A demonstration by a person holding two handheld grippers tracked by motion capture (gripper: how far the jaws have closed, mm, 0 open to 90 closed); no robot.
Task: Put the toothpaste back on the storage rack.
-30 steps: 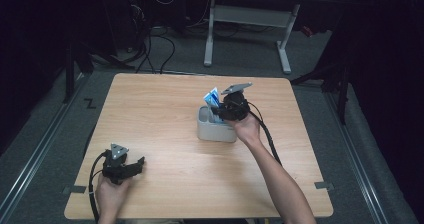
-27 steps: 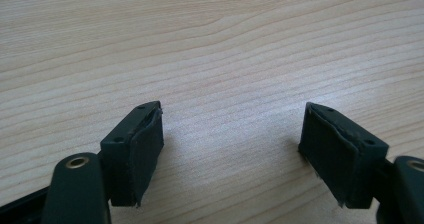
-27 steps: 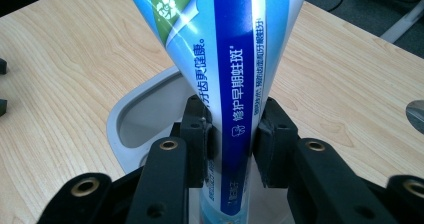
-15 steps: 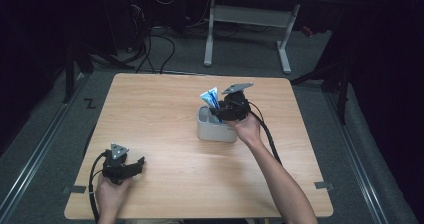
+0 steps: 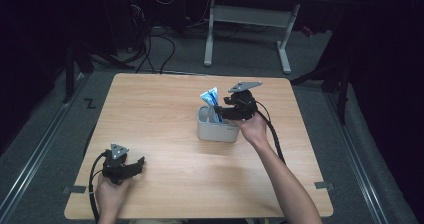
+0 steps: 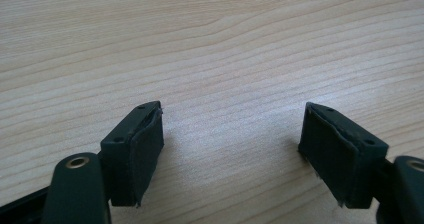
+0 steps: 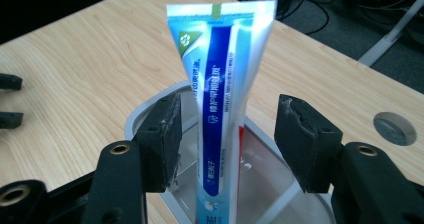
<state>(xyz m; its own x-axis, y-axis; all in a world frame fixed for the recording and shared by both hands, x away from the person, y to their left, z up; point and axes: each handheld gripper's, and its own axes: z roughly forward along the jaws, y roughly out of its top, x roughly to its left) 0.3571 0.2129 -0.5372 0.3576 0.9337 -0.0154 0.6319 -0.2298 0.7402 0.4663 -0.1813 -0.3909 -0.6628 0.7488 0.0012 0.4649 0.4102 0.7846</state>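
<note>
Wood-grain table [image 5: 165,114] carries everything. Nearest the person, at the front left corner in the high view, the left hand [image 5: 111,196] rests on the table holding the left gripper [image 5: 137,165], low over the wood. In the left gripper view its jaws stand spread wide, with bare wood between the two black pads [image 6: 142,154] and nothing gripped.

Farther in, just right of the table's middle, sits a grey tub [image 5: 216,130]. A blue-and-white tube [image 5: 211,100] stands in it, tilted a little, its flat crimped end up and rising well above the rim. The right hand [image 5: 254,129] holds the right gripper [image 5: 221,113] just above the tub's right side, its grey plate [image 5: 245,86] on top and its cable [image 5: 275,139] trailing back along the forearm.

In the right gripper view the tube [image 7: 225,79] stands between the two jaws, nearer the left one; the jaws are spread, one on each side of it, and a gap shows beside each pad [image 7: 300,139], so neither touches the tube. The tub's rim [image 7: 131,124] curves below and behind the jaws. The tube's lower end sits inside the tub, beside a red strip I cannot identify.

Beyond the table's far edge lie dark floor, cables [image 5: 160,49] and a white desk frame [image 5: 247,19].
</note>
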